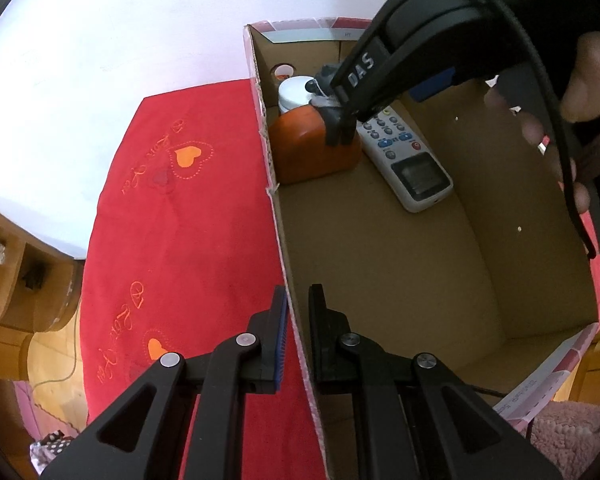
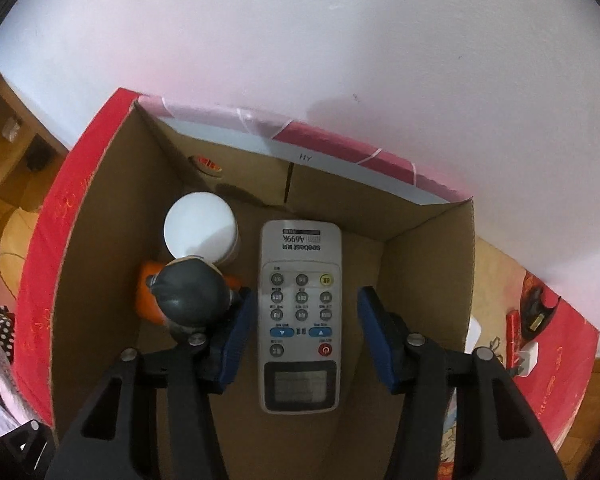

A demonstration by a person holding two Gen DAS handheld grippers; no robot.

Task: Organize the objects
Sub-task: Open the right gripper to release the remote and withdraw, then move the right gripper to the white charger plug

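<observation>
A cardboard box (image 1: 480,216) stands on a red cloth. Inside lie a white remote (image 2: 300,312), an orange object with a grey top (image 2: 188,292) and a white-lidded jar (image 2: 200,228). My left gripper (image 1: 298,312) is shut on the box's left wall, one finger outside and one inside. My right gripper (image 2: 304,332) is open and empty inside the box, its fingers either side of the remote. In the left wrist view the right gripper (image 1: 340,136) hangs over the orange object (image 1: 312,148), beside the remote (image 1: 408,160) and jar (image 1: 296,92).
The red embroidered cloth (image 1: 172,248) covers the surface left of the box. A white wall (image 2: 300,40) is behind. Wooden furniture (image 1: 8,280) stands at the left. Small items (image 2: 532,320) lie on the cloth right of the box.
</observation>
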